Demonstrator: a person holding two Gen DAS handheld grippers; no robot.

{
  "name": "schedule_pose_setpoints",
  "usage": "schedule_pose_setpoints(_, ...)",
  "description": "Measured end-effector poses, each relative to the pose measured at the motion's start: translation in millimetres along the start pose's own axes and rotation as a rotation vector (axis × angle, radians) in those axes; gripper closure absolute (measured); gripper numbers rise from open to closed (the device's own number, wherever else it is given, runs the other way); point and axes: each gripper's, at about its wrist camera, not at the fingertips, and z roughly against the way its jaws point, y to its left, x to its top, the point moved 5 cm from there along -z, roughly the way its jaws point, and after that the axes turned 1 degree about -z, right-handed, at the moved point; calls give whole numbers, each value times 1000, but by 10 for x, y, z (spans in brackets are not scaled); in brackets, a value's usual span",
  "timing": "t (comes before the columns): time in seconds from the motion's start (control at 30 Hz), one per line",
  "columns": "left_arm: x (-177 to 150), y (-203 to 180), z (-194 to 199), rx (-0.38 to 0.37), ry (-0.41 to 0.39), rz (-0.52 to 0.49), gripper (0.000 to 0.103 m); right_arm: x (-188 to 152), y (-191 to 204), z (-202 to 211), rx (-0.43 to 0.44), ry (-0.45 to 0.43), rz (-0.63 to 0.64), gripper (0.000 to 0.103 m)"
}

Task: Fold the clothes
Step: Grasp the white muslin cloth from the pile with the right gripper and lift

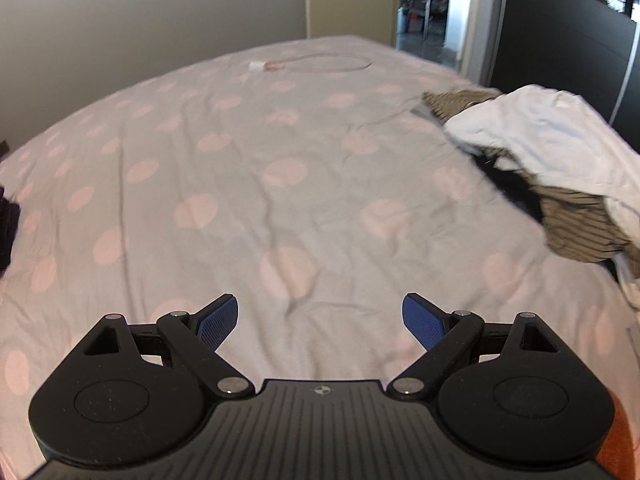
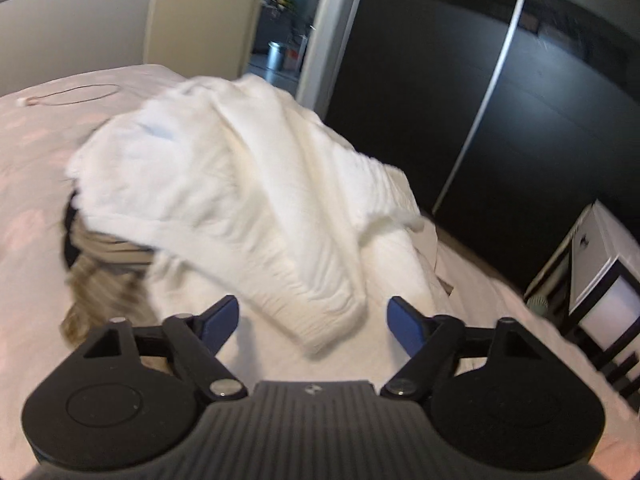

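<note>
A heap of clothes lies at the right side of the bed. On top is a white knitted garment, also seen in the left wrist view as a white garment. Under it lies a brown striped garment with a dark piece beside it; the striped garment shows at the left in the right wrist view. My left gripper is open above bare bedding, well left of the heap. My right gripper is open, hovering over the white garment's near hem, with nothing between its fingers.
The bed cover is pale with pink dots. A white cable with a plug lies at the far end. A dark cloth sits at the left edge. A dark wardrobe, an open doorway and a white bedside unit stand to the right.
</note>
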Motion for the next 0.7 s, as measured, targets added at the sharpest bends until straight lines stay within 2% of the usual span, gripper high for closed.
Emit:
schedule_pose_setpoints(0.13, -82, 62, -164, -6, 48, 26, 0, 35, 149, -164, 14, 32, 26, 52)
schedule_pose_setpoints(0.17, -97, 77, -189, -3, 56, 25, 0, 55, 218, -155, 13, 29, 50, 67)
schedule_pose_setpoints(0.2, -106, 91, -198, 1, 60, 20, 0, 87, 285, -102, 21, 17, 67, 76)
schedule_pose_setpoints(0.27, -105, 113, -182, 2, 60, 15, 0, 165, 437, 26, 48, -9, 97, 80)
schedule_pose_setpoints(0.5, 41, 391, 151, 37, -14, 45, 0, 696, 1280, 890, 356, -143, 129, 81)
schedule_pose_setpoints(0.7, 170, 843, 687, 110, -112, 91, 0, 1072, 2395, 1808, 611, -239, 198, 82)
